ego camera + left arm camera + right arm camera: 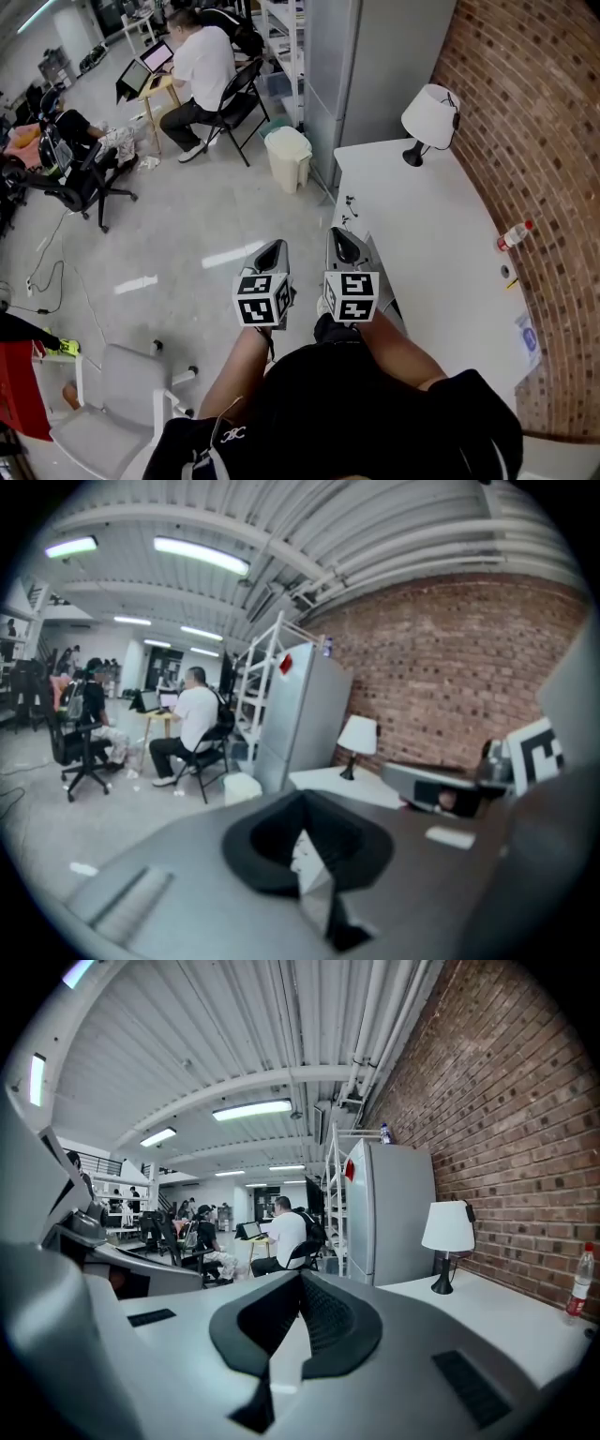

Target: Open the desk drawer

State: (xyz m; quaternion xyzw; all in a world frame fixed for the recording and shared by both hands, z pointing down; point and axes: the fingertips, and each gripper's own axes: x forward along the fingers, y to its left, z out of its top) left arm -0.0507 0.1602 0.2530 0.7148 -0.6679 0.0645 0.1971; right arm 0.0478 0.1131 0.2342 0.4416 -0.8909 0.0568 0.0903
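1. Claws side by side: left claw (273, 251) and right claw (345, 242), both pinched fully shut, nothing between them.
2. Both hang at the white tabletop's (427, 234) left edge, pointing along it.
3. Desk drawer: no view shows it.

A brick wall (539, 141) borders grey floor (187, 234), white lamp (429, 117).

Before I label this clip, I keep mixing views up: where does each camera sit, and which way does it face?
Head view: on the person's head, looking steeply down at the white desk and floor; forearms, left gripper and right gripper show.
Left gripper view: rides the left gripper, looks along its shut jaws toward the lamp.
Right gripper view: rides the right gripper, likewise along its shut jaws.
Shared: all three see the lamp.
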